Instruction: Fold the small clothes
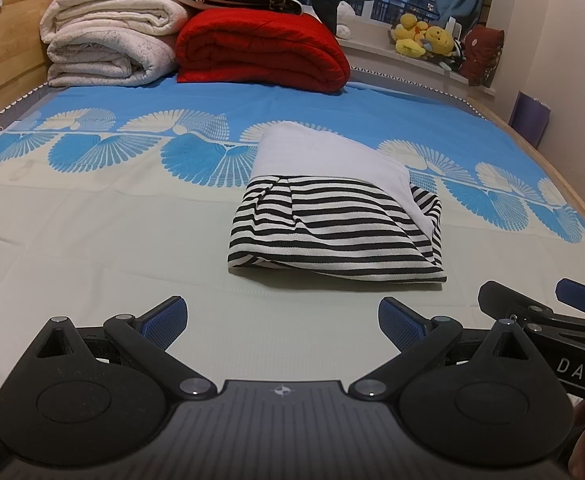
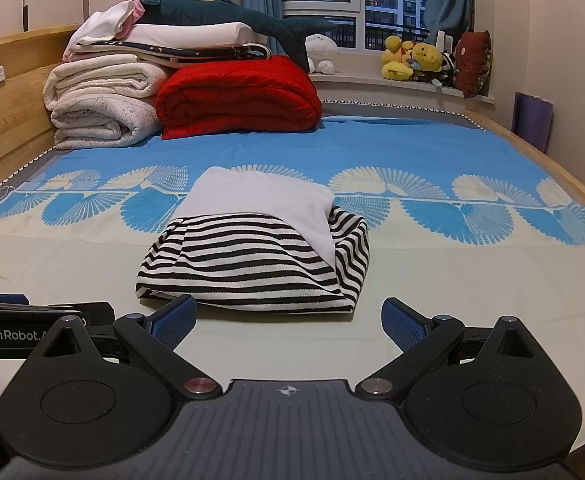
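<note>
The left gripper (image 1: 283,322) is hovering low over the bed (image 1: 92,240), spread wide and holding nothing; the right gripper (image 2: 288,322) is doing the same just beside it. Directly ahead of both, near the fingertips but apart from them, the striped garment (image 2: 252,260) is lying folded into a compact bundle. The fold looks finished, so the next move is probably setting it aside or tidying its loose right edge.
</note>
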### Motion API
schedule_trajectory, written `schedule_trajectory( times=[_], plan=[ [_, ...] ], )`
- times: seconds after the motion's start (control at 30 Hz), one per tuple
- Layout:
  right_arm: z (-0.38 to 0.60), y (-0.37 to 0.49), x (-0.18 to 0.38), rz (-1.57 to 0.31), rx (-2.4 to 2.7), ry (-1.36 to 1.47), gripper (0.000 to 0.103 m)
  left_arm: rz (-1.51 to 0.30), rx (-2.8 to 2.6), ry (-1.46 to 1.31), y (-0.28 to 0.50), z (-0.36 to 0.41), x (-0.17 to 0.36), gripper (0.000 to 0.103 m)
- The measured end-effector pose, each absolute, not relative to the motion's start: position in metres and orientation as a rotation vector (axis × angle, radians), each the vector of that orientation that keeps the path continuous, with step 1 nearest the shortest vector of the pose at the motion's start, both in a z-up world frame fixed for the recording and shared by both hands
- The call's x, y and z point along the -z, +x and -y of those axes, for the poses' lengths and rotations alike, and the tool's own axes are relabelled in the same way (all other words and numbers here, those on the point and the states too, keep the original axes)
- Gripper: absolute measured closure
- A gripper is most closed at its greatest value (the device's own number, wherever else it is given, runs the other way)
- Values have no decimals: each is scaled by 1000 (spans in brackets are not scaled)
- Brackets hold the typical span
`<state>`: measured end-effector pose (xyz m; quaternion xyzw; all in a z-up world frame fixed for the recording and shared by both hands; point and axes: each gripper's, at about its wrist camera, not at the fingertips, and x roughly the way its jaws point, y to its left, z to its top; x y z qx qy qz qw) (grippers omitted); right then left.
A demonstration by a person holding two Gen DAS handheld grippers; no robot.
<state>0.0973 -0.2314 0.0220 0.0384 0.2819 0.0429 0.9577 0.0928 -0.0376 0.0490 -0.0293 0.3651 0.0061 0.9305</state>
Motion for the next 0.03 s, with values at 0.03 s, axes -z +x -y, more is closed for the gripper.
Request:
schedule_trajectory(
  times=[0.03],
  plan=[
    [230,97,-21,-572,-85,79,4,-748,-12,-60,93,38,-49,1]
  ],
)
